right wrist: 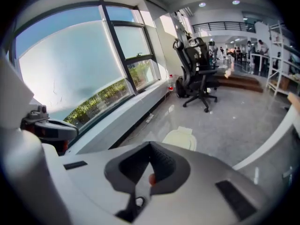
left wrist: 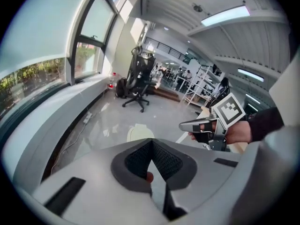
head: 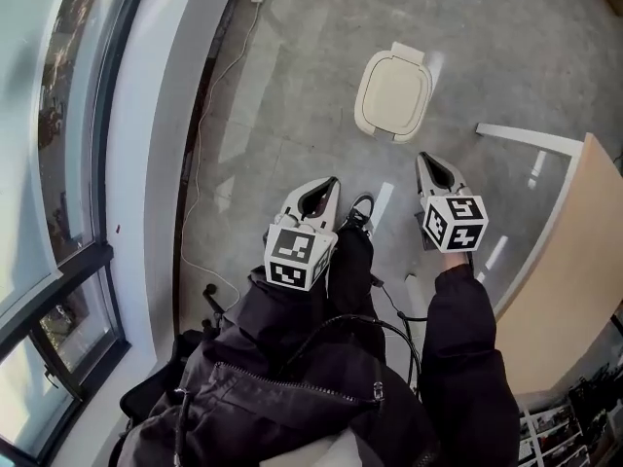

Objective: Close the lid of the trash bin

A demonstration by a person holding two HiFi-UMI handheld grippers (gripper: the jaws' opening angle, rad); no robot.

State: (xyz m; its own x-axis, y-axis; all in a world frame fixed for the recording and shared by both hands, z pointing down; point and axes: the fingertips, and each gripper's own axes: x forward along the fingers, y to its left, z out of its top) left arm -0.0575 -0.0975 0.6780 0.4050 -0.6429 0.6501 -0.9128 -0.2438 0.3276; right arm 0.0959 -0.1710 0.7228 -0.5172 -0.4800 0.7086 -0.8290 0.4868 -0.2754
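Cream bin (head: pixel 393 93) lidded; L tool (head: pixel 329 185), R tool (head: pixel 424 161) closed.

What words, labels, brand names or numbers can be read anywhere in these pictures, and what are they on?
No readable text in any view.
Left gripper and right gripper: their cubes carry only black-and-white square patterns, no letters or digits.
Trash bin: plain cream top, no label visible.
Shelves: any print on what they hold is too small to read.
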